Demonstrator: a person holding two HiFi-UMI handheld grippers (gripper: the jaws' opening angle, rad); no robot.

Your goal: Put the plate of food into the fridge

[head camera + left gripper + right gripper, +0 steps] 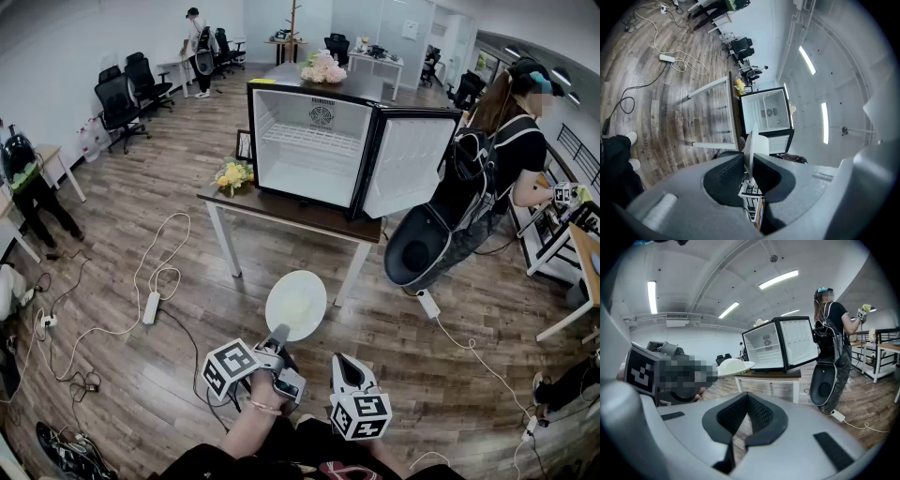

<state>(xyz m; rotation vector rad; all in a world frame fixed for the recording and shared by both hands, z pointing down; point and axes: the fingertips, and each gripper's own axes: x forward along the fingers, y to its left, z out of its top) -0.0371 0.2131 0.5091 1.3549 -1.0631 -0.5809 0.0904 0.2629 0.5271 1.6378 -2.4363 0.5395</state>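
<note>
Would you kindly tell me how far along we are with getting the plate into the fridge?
Done: the fridge door stands open, and the plate is off any surface. In hand: the left gripper clamps the plate's rim, out over the floor short of the table. The right gripper is shut and empty. Left: reach the fridge, set the plate on the shelf and let go.

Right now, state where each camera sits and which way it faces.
Head view: on the person's head, looking steeply down and forward at the table and open fridge; shows a forearm, left gripper and right gripper.
Left gripper view: on the left gripper, looking along its jaws, shut on the plate, toward the fridge.
Right gripper view: on the right gripper, looking along its shut, empty jaws toward the fridge; left gripper shows at left.
All three share the fridge, table and plate.
</note>
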